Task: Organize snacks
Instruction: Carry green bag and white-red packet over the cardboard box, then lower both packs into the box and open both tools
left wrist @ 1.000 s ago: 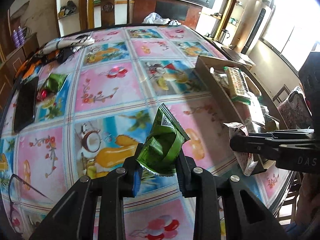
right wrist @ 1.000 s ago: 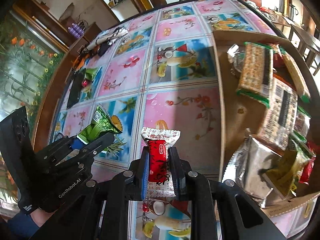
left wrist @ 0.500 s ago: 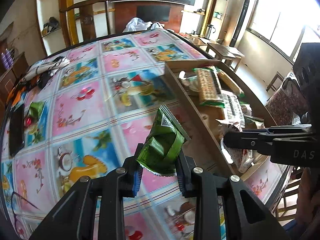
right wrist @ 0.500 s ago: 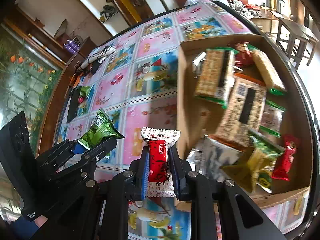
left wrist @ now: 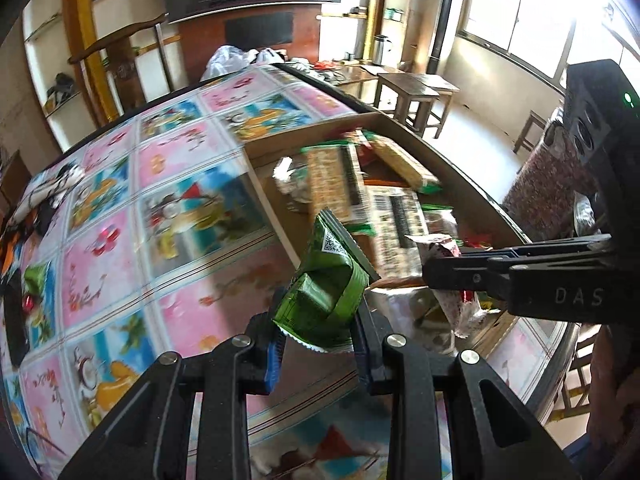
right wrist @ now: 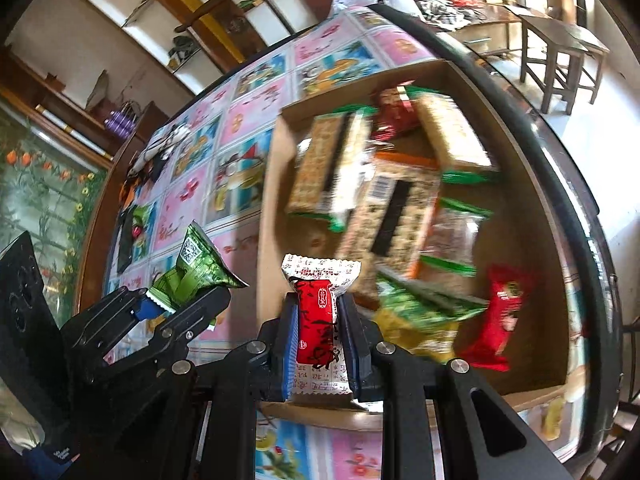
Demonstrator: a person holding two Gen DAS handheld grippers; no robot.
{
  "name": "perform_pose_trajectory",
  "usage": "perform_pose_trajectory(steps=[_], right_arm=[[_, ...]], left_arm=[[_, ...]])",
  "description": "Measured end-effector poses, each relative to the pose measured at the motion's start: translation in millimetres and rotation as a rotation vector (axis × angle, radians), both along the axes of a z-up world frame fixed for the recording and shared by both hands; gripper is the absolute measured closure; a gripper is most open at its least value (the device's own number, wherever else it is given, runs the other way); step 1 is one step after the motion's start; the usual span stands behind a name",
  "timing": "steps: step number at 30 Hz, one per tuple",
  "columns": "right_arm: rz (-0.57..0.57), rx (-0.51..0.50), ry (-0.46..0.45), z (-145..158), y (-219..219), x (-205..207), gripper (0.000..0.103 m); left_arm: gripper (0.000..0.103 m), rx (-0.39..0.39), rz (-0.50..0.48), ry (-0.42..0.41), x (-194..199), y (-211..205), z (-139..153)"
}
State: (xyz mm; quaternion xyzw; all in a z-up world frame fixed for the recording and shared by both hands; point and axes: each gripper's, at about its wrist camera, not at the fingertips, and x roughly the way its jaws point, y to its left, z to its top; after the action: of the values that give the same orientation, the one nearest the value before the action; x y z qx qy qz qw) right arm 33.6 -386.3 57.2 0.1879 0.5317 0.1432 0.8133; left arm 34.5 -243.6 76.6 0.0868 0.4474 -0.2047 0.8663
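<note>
Between the left gripper's (left wrist: 316,344) closed fingers sits a green packet (left wrist: 326,288); the right gripper (right wrist: 318,340) clamps a red packet (right wrist: 318,320). Ahead, blurred snacks fill a cardboard box (right wrist: 520,208) on a flowery tablecloth (left wrist: 120,216).

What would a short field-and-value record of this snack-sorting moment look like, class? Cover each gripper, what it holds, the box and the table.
left gripper: shut on green snack packet
right gripper: shut on red-and-white candy
cardboard box: open-topped, on the table, already holding several snack packs
red packet: lying in the box, near corner
tablecloth: pink and blue fruit squares
image quality: box contents motion-blurred
</note>
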Motion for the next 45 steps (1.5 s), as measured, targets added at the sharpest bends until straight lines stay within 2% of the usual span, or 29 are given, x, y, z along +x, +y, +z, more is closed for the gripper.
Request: perform_pose_trajectory(steps=[11,18,32,45], right_arm=[[-0.048,-0.005,0.010,-8.8,-39.7,6.5,0.082],[-0.048,-0.053,-0.011,-8.2,-47.3,12.0,0.082],[-0.041,-0.130,-0.034,-13.7,-48.9,32.8,0.082],[-0.048,-0.141,-0.018,-23.8,-49.4,42.3,0.081]], left_arm=[[0.075,0.031,-0.068,0.022,12.4,-49.8,-21.2],[0.075,0.067,-0.081,0.020,18.2,-66.3,-34.4],[0.074,0.079,-0.098,-0.006,18.9,-73.4,-39.8],[0.074,0.081,-0.102,-0.018,18.6,-74.1,-40.6]])
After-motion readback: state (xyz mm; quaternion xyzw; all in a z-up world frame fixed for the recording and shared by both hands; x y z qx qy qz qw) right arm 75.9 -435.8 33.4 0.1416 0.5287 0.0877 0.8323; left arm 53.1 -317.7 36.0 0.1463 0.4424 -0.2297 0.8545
